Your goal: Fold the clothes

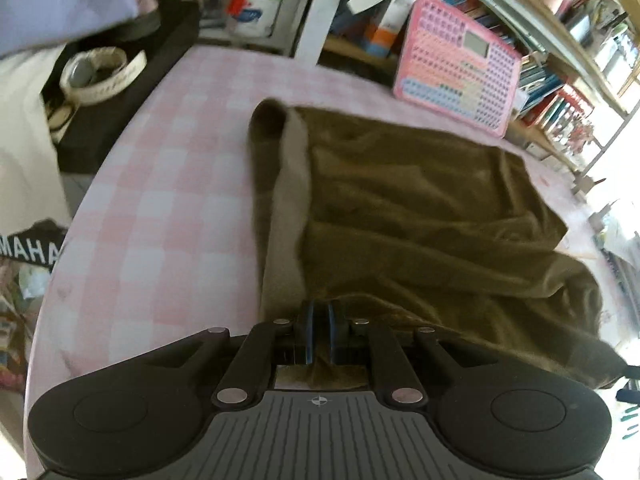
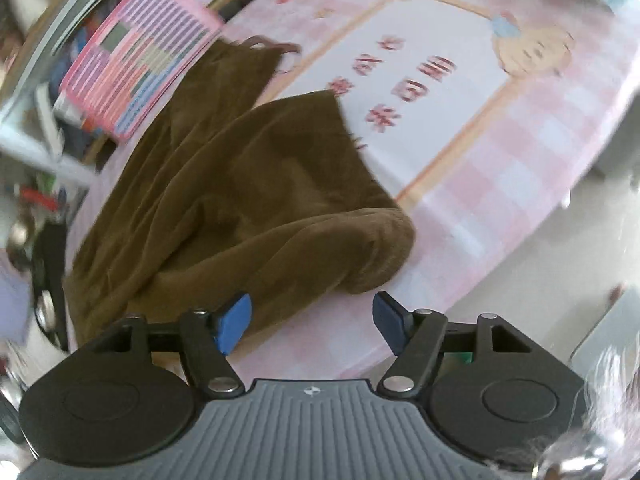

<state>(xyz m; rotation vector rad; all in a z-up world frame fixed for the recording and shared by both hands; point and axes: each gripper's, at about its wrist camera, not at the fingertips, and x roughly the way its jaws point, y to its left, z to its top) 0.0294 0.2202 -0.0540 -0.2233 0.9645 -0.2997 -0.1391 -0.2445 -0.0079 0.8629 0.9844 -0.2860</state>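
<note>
A brown garment (image 1: 420,208) lies partly folded on the pink checked tablecloth (image 1: 168,200), with a paler inner band along its left edge. My left gripper (image 1: 319,330) is shut on the garment's near edge. In the right wrist view the same brown garment (image 2: 240,192) lies bunched in thick folds, its rolled fold closest to me. My right gripper (image 2: 312,322) is open and empty just in front of that fold, its left blue pad (image 2: 234,320) touching or just over the cloth.
A pink plastic basket (image 1: 460,68) leans at the table's far edge before crowded bookshelves (image 1: 560,40). A black box with rolls of tape (image 1: 100,72) sits at the far left. The tablecloth's printed cartoon panel (image 2: 420,80) lies right of the garment. The table edge (image 2: 500,264) drops off at right.
</note>
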